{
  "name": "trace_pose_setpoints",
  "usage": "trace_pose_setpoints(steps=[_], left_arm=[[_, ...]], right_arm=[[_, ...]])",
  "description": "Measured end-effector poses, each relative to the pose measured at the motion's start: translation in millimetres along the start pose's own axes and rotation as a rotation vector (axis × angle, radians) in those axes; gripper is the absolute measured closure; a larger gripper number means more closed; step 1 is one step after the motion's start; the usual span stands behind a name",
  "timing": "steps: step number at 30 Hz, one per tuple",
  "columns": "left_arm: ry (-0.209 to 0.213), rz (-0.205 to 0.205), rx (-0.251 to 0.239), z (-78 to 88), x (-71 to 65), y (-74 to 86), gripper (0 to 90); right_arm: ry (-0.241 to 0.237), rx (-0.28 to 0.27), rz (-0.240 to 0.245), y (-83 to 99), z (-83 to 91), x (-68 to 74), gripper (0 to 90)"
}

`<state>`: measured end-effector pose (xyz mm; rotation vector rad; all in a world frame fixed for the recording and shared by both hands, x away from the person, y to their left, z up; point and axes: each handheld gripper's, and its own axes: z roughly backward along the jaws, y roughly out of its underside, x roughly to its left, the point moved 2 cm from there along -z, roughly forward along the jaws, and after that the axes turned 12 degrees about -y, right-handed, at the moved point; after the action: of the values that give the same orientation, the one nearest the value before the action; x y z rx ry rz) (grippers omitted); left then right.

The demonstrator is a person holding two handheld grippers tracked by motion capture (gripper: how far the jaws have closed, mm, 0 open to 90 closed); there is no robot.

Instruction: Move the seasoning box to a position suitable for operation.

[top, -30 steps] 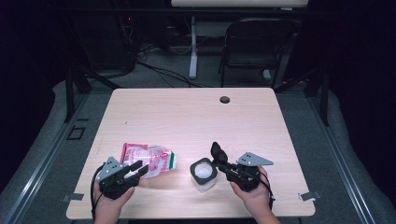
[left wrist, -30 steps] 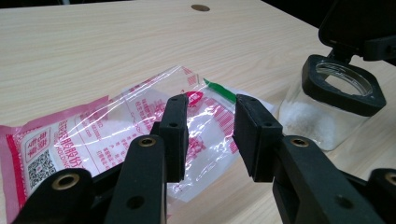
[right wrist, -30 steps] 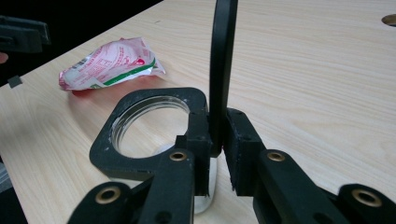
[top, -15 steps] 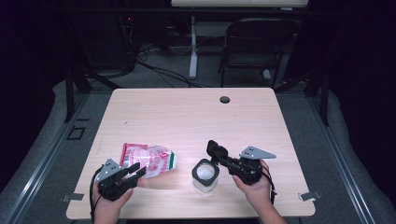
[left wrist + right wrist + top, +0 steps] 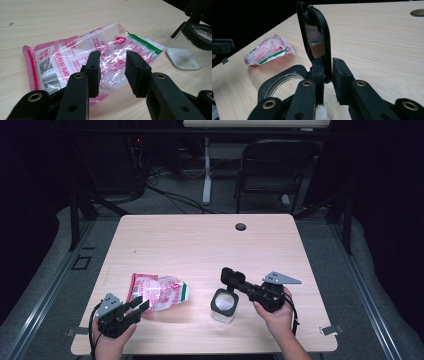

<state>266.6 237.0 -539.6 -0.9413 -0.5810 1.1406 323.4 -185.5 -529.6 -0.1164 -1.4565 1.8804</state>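
The jar [image 5: 223, 306] stands on the bench [image 5: 200, 245] near its front edge, white powder in its bottom, its hinged black lid [image 5: 315, 40] swung up and open; the right gripper [image 5: 327, 72] has that lid between its jaws, which have just been opening, a slim gap showing on one side. The left gripper [image 5: 112, 72] hovers half open, empty, over the near end of the pink plastic bag [image 5: 95, 55] lying flat just left of the jar. Opening looks done; taking up the bag is left.
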Motion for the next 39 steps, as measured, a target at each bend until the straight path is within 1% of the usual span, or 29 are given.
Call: trace_pose_setpoints(steps=[3, 5, 6, 9, 11, 13, 14, 17, 18, 19, 22, 25, 26, 27, 29, 30, 32, 33, 36, 38, 39], left_arm=[[-0.002, 0.0, 0.004, -0.7, 0.4, 0.1, 64.9], [-0.004, -0.008, 0.017, -1.6, 0.6, 0.2, 64.7], [-0.007, -0.008, 0.012, -2.6, 0.1, 0.6, 64.5], [-0.011, -0.034, 0.026, -5.4, -0.4, 0.4, 62.8], [-0.017, -0.052, 0.027, -8.2, -0.4, 0.1, 59.7], [-0.02, -0.064, 0.03, -11.3, -1.5, -0.2, 56.8], [-0.015, -0.075, 0.029, -13.2, -2.2, -0.3, 55.5], [-0.022, -0.115, 0.033, -17.7, -6.4, -1.1, 50.5], [-0.02, -0.133, 0.035, -19.8, -8.6, -1.4, 49.7], [-0.016, -0.146, 0.033, -21.7, -10.5, -1.7, 48.6], [-0.008, -0.175, 0.046, -26.7, -16.3, -1.6, 47.3], [0.006, -0.201, 0.054, -31.2, -22.7, -1.0, 46.6], [0.011, -0.21, 0.054, -32.2, -25.1, -0.8, 46.5], [0.014, -0.226, 0.053, -32.7, -27.3, -0.8, 46.2], [0.023, -0.248, 0.05, -33.4, -31.7, -0.1, 45.2], [0.029, -0.255, 0.052, -33.6, -33.7, 0.4, 44.8], [0.039, -0.265, 0.059, -34.3, -36.2, 1.1, 44.8], [0.037, -0.274, 0.054, -35.2, -37.6, 1.4, 44.6], [0.035, -0.281, 0.056, -37.9, -38.6, 1.7, 43.6], [0.028, -0.286, 0.062, -39.6, -38.7, 2.8, 42.9], [0.021, -0.296, 0.065, -41.3, -38.5, 3.9, 42.5]], right_arm=[[0.002, -0.008, -0.01, 1.1, 0.4, -0.2, 77.5], [0.001, -0.006, -0.009, 1.8, 2.4, -0.9, 76.1], [0.0, -0.007, -0.01, 2.2, 3.7, -0.8, 75.1], [0.002, -0.007, -0.005, 3.7, 8.4, -0.6, 72.9], [0.002, -0.018, -0.002, 5.2, 11.0, 0.0, 70.5], [-0.001, -0.019, 0.012, 6.3, 14.4, 0.2, 68.5], [0.002, -0.021, 0.019, 6.9, 16.1, 0.5, 67.6], [0.007, -0.044, 0.028, 8.1, 21.1, 0.7, 64.1], [0.005, -0.057, 0.028, 8.2, 22.0, 0.7, 62.9], [0.014, -0.061, 0.036, 8.4, 24.6, 0.2, 61.9], [0.019, -0.084, 0.033, 9.8, 28.3, 0.2, 60.9], [0.022, -0.074, 0.028, 11.1, 30.4, -0.1, 60.1], [0.03, -0.076, 0.027, 12.1, 30.5, -0.4, 60.0], [0.039, -0.066, 0.029, 12.8, 31.8, -0.8, 59.6], [0.044, -0.082, 0.012, 14.1, 32.6, -1.9, 58.2], [0.04, -0.083, -0.001, 14.6, 33.8, -3.2, 57.6], [0.036, -0.102, -0.021, 15.3, 34.7, -5.7, 56.6], [0.036, -0.103, -0.029, 15.6, 35.5, -6.9, 56.6], [0.031, -0.122, -0.062, 16.7, 37.8, -10.1, 56.5], [0.031, -0.127, -0.07, 16.9, 39.1, -11.3, 56.4], [0.031, -0.134, -0.076, 16.9, 39.4, -11.6, 56.4]])
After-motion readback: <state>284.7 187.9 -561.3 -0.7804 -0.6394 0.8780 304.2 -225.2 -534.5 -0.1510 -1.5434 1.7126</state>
